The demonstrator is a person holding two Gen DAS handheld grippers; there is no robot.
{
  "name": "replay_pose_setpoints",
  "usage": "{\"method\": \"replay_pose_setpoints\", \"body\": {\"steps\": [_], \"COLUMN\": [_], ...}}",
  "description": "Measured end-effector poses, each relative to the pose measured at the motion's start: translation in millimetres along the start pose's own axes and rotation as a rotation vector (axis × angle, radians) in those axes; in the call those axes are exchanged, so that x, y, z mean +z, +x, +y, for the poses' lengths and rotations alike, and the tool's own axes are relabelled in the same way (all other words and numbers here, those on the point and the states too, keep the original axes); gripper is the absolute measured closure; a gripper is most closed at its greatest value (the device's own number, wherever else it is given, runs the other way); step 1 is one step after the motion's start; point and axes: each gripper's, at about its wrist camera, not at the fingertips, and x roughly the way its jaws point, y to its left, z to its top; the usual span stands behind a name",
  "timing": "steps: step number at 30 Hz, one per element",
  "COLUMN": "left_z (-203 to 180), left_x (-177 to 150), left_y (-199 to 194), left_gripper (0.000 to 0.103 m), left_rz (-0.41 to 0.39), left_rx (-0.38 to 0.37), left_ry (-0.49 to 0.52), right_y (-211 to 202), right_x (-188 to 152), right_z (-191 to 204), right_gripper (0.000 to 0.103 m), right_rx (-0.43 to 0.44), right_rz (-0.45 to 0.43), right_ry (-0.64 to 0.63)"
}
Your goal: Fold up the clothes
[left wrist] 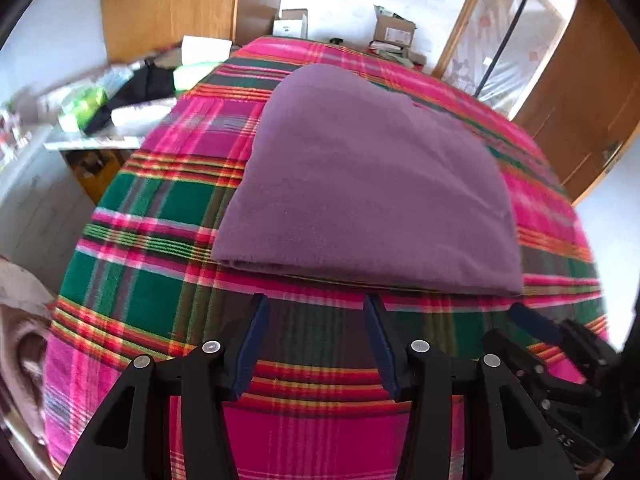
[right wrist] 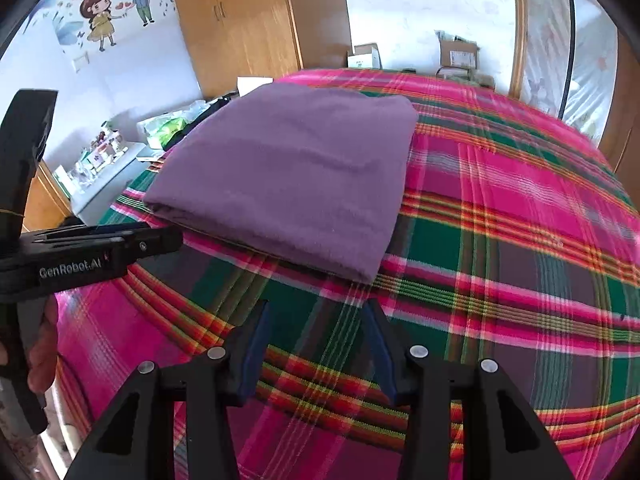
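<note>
blue-padded jaws of the left gripper (left wrist: 316, 300) stand wide apart with nothing between them, hovering over the plaid blanket (left wrist: 160, 208) just short of the near edge of the purple cloth (left wrist: 360, 176). the right gripper (right wrist: 316, 306) shows the same: jaws wide, empty, over bare plaid, with the cloth's near corner just beyond its tips toward 12 o'clock.

the purple cloth lies folded into a thick, flat rectangle on the bed, its doubled edge facing the grippers. in the left wrist view it fills the centre; in the right wrist view it sits toward 11 o'clock. the other gripper's body shows at 4 o'clock in the left view and at 9 o'clock in the right view, where a hand (right wrist: 42, 344) grips its handle.

outward, the blanket of pink, green, red and yellow checks covers the whole bed. beyond its far edge at 12 o'clock stand cardboard boxes (right wrist: 458, 54) against a white wall. a wooden wardrobe (right wrist: 240, 24) rises at 11 o'clock, and a cluttered desk (right wrist: 104, 152) with bags and small items sits at 9 to 10 o'clock. a cartoon wall sticker (right wrist: 116, 8) of two figures shows at 10 o'clock. a wooden-framed door (left wrist: 508, 36) with translucent panels stands at 1 o'clock.
</note>
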Motion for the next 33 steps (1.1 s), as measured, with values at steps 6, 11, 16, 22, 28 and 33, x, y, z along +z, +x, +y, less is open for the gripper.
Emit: {"method": "replay_pose_setpoints", "body": {"steps": [6,11,16,22,28,33], "left_z": [-9.0,-16.6,-18.9,-21.0,-25.2,-27.6], "left_x": [-5.4,-9.8,-10.8,-10.4,-12.4,-13.2], "left_y": [6.0,11.0,14.5,17.9,18.5,19.9], "left_gripper": [0.052,0.052,0.052,0.051,0.048,0.044], "left_rz": [-0.010,-0.019,-0.038,-0.059,-0.069,-0.076], "left_rx": [0.051,0.094,0.121,0.148,0.165,0.175], "left_ry": [0.033,0.060,0.075,0.088,0.074,0.070], "right_y": [2.9,5.0,6.3,7.8,8.5,8.3], "right_x": [0.0,0.8,1.5,3.0,4.4,4.1], "right_z": [7.2,9.3,9.8,5.9,4.1,2.7], "right_gripper": [0.056,0.056,0.050,0.041,0.037,0.035], "right_rx": [-0.055,-0.099,-0.134,-0.162,-0.172,-0.172], "right_rz": [-0.011,-0.011,-0.008,-0.004,-0.002,0.000], "right_ry": [-0.018,-0.016,-0.006,0.024,0.037,0.040]}}
